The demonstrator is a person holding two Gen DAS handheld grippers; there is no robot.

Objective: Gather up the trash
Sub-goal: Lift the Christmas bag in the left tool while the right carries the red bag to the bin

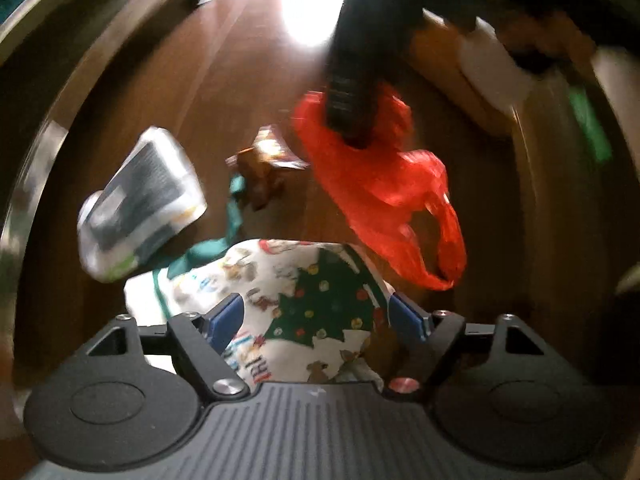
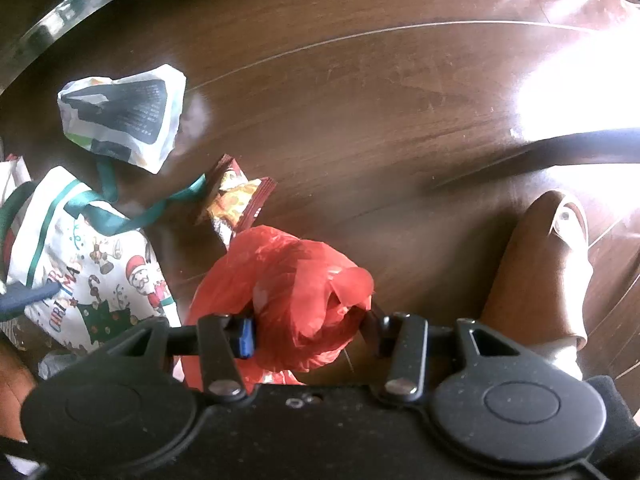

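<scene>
Red plastic bag (image 2: 296, 300) bunched between right gripper (image 2: 308, 332) pads, clenched. Left gripper (image 1: 316, 316) jaws spread, unclenched, astride Christmas-print bag (image 1: 280, 300); contact unclear. Beyond: snack wrapper (image 2: 236, 200), crumpled white packet (image 2: 124, 116) on dark wood floor (image 2: 360, 100). Floor open toward glare.
</scene>
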